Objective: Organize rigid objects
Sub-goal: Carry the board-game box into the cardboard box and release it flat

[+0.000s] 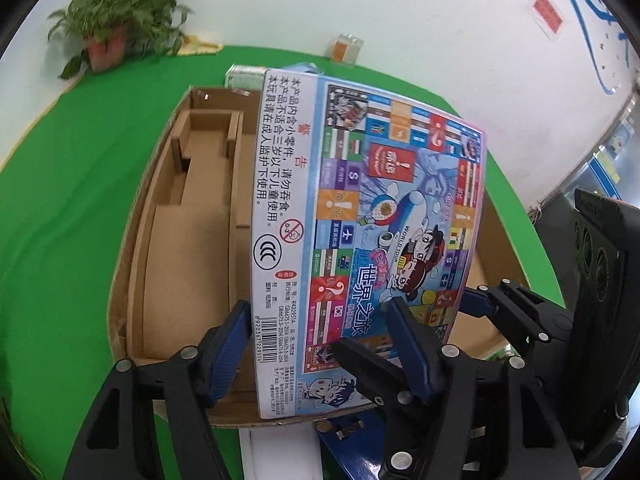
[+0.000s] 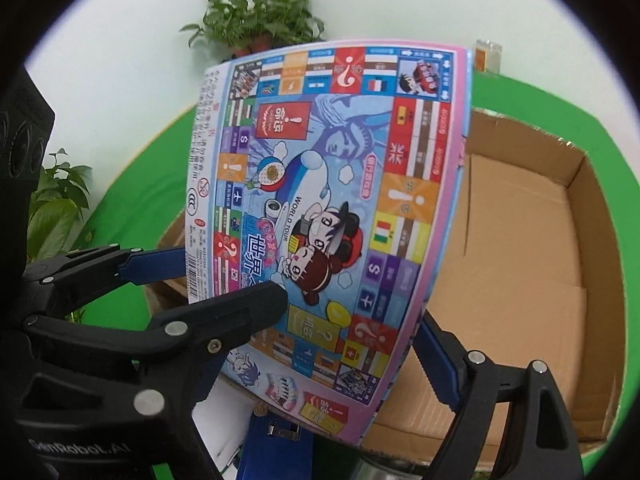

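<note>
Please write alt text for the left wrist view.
A colourful flat board-game box is held tilted over an open brown cardboard carton on a green table, the blue-padded left gripper clamping its near end. The right gripper also grips it.

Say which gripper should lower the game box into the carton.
Both together. The left gripper and right gripper each straddle the game box's near edge, tilted over the carton. If only one, right: the open floor lies on its side.

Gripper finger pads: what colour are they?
Blue, ribbed pads on black arms; clearest in the left wrist view.
</note>
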The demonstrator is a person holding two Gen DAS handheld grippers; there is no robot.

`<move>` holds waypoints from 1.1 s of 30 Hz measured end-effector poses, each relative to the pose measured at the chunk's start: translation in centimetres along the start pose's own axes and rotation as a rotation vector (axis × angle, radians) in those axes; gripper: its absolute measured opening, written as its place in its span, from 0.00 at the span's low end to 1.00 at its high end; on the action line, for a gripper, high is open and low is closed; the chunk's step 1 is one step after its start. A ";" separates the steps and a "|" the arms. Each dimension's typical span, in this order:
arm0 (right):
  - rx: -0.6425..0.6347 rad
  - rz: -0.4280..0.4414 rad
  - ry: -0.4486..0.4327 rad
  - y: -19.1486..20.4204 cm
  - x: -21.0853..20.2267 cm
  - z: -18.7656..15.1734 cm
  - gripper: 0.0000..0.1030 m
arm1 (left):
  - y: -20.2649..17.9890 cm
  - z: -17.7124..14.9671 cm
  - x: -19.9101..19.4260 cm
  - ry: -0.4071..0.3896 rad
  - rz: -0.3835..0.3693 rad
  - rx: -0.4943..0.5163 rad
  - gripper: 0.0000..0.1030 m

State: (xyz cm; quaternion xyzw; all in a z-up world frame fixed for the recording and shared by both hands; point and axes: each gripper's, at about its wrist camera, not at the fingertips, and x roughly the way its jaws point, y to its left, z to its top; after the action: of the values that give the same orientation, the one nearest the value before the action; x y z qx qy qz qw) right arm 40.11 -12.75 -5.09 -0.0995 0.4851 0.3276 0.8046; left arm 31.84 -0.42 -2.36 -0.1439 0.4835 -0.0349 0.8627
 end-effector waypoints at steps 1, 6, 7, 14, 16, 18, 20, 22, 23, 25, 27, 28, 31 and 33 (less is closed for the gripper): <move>-0.004 -0.001 0.011 0.1 0.4 0.1 0.83 | 0.2 0.1 0.3 0.007 0.000 -0.006 0.63; 0.021 -0.009 0.092 -0.2 2.4 0.4 0.83 | 0.4 0.5 2.0 0.043 0.019 0.001 0.59; 0.030 -0.001 0.109 -0.6 3.1 0.7 0.83 | 0.4 0.4 2.3 0.049 0.025 0.007 0.57; 0.080 0.029 0.172 -1.1 4.6 0.8 0.83 | 2.2 1.2 2.6 0.062 -0.005 -0.028 0.46; 0.099 0.052 0.175 -2.0 4.3 0.7 0.83 | 3.0 1.3 1.9 0.049 -0.026 -0.031 0.46; 0.102 0.056 0.168 -2.4 4.0 0.7 0.83 | 3.3 1.3 1.2 0.026 -0.018 -0.027 0.46; 0.115 0.043 0.159 -3.1 4.2 0.7 0.83 | 3.9 1.4 0.4 0.007 -0.031 -0.033 0.46; 0.134 0.037 0.165 -3.8 4.5 0.7 0.75 | 4.5 1.3 0.1 -0.003 -0.042 -0.045 0.46; 0.134 0.042 0.190 -3.9 5.0 0.6 0.58 | 4.8 1.2 0.0 -0.007 -0.044 -0.047 0.46; 0.126 0.055 0.246 -4.0 6.1 0.4 0.46 | 5.0 0.8 -0.4 -0.017 -0.050 -0.046 0.46; 0.113 0.072 0.224 -3.5 6.0 0.4 0.46 | 4.7 0.0 -1.5 -0.041 -0.057 -0.038 0.46; 0.102 0.061 0.219 -3.1 6.0 0.4 0.46 | 4.6 -0.2 -1.8 -0.056 -0.056 -0.028 0.46; 0.070 0.032 0.183 -3.6 4.9 0.1 0.49 | 4.2 -0.6 -3.3 -0.126 -0.030 0.012 0.53; 0.035 -0.039 0.132 -3.6 3.2 -0.4 0.69 | 3.9 -0.9 -4.9 -0.211 -0.004 0.039 0.70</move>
State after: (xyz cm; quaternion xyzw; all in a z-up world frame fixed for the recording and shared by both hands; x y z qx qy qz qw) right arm 43.07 -14.31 -8.55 -0.1161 0.5410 0.2961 0.7785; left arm 28.21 4.05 0.15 -0.1311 0.3890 -0.0305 0.9113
